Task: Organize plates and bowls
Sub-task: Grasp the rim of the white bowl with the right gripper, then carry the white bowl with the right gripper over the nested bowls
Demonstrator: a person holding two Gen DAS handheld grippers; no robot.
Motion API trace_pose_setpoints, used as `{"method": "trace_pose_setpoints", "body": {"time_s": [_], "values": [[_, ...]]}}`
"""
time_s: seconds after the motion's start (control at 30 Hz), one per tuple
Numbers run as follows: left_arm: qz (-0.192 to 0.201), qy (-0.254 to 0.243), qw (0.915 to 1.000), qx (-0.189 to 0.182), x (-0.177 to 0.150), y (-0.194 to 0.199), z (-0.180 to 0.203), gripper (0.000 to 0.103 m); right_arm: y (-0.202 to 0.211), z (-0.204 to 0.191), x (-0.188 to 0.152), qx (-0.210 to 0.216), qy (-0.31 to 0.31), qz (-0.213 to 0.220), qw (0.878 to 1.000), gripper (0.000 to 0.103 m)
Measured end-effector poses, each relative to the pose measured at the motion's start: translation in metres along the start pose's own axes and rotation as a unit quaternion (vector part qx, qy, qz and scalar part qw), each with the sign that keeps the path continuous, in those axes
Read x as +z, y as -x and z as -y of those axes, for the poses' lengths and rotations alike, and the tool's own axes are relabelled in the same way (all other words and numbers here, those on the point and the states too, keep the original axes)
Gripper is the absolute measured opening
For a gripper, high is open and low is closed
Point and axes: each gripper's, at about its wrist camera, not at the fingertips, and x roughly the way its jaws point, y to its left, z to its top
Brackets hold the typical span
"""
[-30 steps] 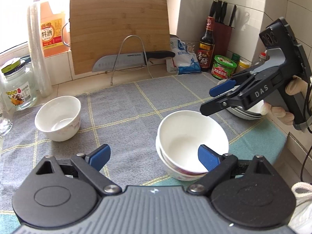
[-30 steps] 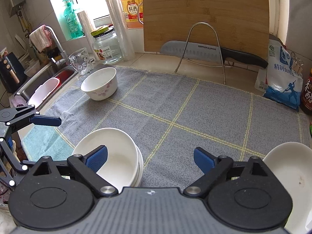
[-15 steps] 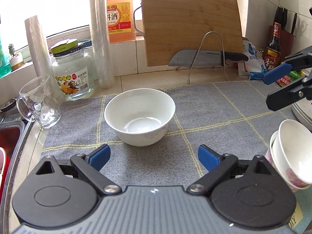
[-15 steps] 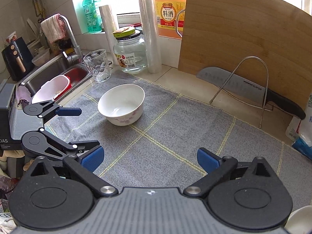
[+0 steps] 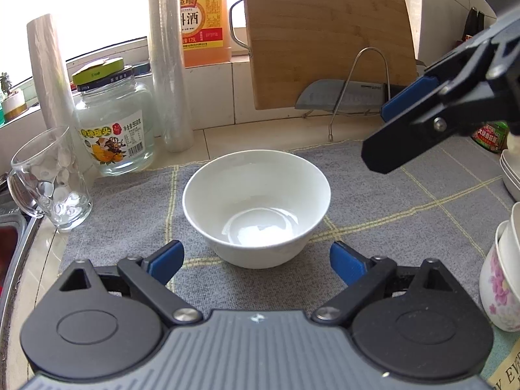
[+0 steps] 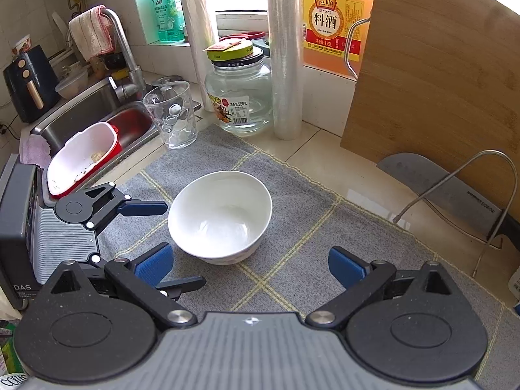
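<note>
Both tongs have swung away from the stacked bowls toward the lone white bowl (image 5: pixel 256 206), which now sits on the grey checked mat (image 5: pixel 406 201) just ahead of the left tongs (image 5: pixel 256 258) and the right tongs (image 6: pixel 250 265); each pair stands wide apart with nothing between the blue pads. Only the left view shows the stacked bowls (image 5: pixel 502 269), flower-printed, at the right edge, with the stacked plates (image 5: pixel 510 172) behind them. Only the right view shows the steel sink (image 6: pixel 97 110) with the red-and-white colander (image 6: pixel 83 159) past the mat's left edge. Bare mat lies on every side of the lone bowl; the dimpled glass mug (image 6: pixel 172 115) and the glass jar (image 6: pixel 240 97) stand well behind it near the tabletop (image 6: pixel 325 152) edge of the mat. The bowl is smooth, glossy and round, the mat coarsely woven with pale yellow lines, and a bamboo cutting board (image 6: pixel 435 74) leans upright at the back.
</note>
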Motion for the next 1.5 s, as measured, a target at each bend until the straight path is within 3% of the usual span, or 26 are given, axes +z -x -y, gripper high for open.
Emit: {"method": "trace_pose_setpoints", "body": {"time_s": [0.27, 0.63, 1.5], "values": [[0.002, 0.001, 1.0, -0.009, 0.004, -0.012, -0.004, 0.096, -0.038, -0.001, 0.02, 0.022, 0.012, -0.019, 0.999, 0.099], [0.01, 0.005, 0.9998, -0.015, 0.007, -0.019, -0.011, 0.094, -0.08, 0.003, 0.034, 0.042, 0.016, -0.043, 0.998, 0.087], [0.014, 0.002, 0.9994, -0.031, 0.009, -0.019, -0.014, 0.093, -0.099, 0.007, 0.046, 0.072, 0.014, -0.048, 0.996, 0.069]]}}
